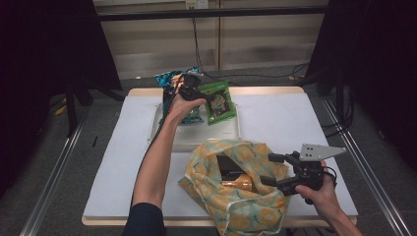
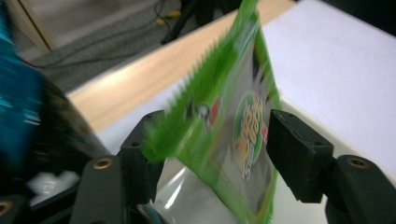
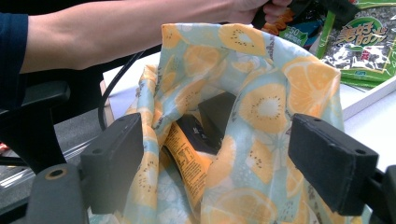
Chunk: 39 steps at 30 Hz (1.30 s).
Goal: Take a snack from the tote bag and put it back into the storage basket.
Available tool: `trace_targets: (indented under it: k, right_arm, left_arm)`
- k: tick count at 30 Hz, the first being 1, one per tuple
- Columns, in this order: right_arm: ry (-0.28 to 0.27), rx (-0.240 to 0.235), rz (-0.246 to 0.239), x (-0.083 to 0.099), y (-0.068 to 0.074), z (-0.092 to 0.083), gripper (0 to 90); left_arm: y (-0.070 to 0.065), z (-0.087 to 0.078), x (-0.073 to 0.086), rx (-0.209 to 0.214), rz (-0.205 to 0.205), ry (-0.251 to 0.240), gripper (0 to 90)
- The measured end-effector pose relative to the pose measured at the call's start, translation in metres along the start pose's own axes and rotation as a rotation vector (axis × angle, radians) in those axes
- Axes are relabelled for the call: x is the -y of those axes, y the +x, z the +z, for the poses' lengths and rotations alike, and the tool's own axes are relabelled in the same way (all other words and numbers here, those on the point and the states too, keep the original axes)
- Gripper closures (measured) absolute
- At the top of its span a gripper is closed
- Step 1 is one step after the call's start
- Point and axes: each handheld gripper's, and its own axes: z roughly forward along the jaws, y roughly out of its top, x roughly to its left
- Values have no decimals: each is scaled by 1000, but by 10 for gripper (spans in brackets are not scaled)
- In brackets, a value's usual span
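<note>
A green foil snack packet with a serrated top edge (image 2: 229, 126) stands between the two black jaws of the left gripper (image 2: 210, 154) in the left gripper view; the jaws are spread, one pad close against the packet's crumpled left edge, the other standing clear of its printed face, so nothing is clamped. From the high view the same packet (image 1: 218, 101) leans at the far end of the table in a shallow white plastic tray (image 1: 196, 140), just beside a blue-and-black foil snack bag (image 1: 172, 78), with the left gripper (image 1: 189, 91) and its hand over both. The tray sits on a white sheet covering the wooden table (image 1: 295, 123). Nearer the person, a cloth tote bag printed with orange slices and kiwi halves (image 1: 246, 196) slumps open; inside lie a black box-shaped packet (image 1: 228, 164) and an orange packet (image 1: 241, 183). The right gripper (image 1: 278, 172) sits at the bag's right rim; in the right gripper view its jaws (image 3: 215, 163) stand wide on either side of the bunched cloth (image 3: 261, 116), pads not pressing it.
</note>
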Motion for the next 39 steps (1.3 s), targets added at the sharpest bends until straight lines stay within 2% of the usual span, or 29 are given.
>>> trace_targets:
  k: [1, 5, 6, 8, 9, 10, 11, 13, 16, 17, 19, 20, 21, 25, 27, 28, 29, 30, 34, 35, 38, 39]
  right_arm:
    - [-1, -2, 1, 0, 0, 0, 179]
    - [-1, -2, 0, 0, 0, 0, 179]
    - [-2, -2, 2, 0, 0, -1, 179]
    - [-5, 1, 2, 0, -1, -1, 178]
    - [-5, 0, 2, 0, -1, 0, 178]
    - [-3, 4, 3, 0, -1, 0, 178]
    - [-2, 3, 2, 0, 0, 0, 178]
    - [0, 3, 2, 1, 0, 0, 178]
    - [2, 6, 5, 1, -1, 1, 178]
    - [3, 7, 4, 1, -1, 1, 178]
    - [3, 7, 4, 2, -1, 1, 177]
    - [5, 6, 3, 2, 0, 1, 177]
    - [4, 5, 3, 2, 0, 1, 176]
    - [6, 6, -1, 1, 0, 2, 176]
    - [8, 9, 0, 2, 0, 3, 175]
    - [9, 8, 1, 2, 0, 3, 175]
    - [8, 8, 3, 2, 0, 3, 175]
    - [8, 6, 1, 1, 0, 4, 175]
    - [4, 7, 2, 1, 0, 3, 175]
    - [5, 10, 2, 1, 0, 3, 174]
    - [6, 10, 4, 1, -1, 3, 175]
    - [5, 9, 3, 1, -1, 2, 175]
  left_arm:
    - [1, -2, -1, -18, -10, -17, 356]
    - [6, -13, -3, -21, -26, -51, 347]
    - [6, -16, -4, -3, -36, -69, 348]
    - [3, -18, -3, -5, -36, -77, 378]
    - [2, -20, -3, 15, -26, -81, 398]
    - [1, -22, -2, 21, -16, -71, 452]
    - [-2, -23, -1, 28, -5, -87, 494]
    - [-9, -25, 2, 68, 15, -83, 573]
    - [-12, -25, 11, 123, 13, -75, 718]
    - [-14, -25, 14, 123, 8, -70, 741]
    - [-16, -23, 21, 158, 18, -39, 832]
    - [-17, -22, 24, 185, 8, -33, 880]
    - [-18, -21, 27, 195, -2, -29, 900]
    - [-29, -9, 43, 220, 52, 77, 900]
    - [-32, -5, 47, 223, 65, 107, 900]
    - [-33, -1, 50, 238, 53, 108, 900]
    - [-34, 2, 52, 234, 58, 137, 900]
    - [-34, 6, 56, 239, 60, 141, 900]
    - [-36, 14, 61, 228, 85, 215, 900]
    - [-36, 17, 63, 234, 74, 226, 900]
    - [-34, 22, 68, 219, 125, 298, 900]
    - [-34, 23, 67, 213, 98, 280, 900]
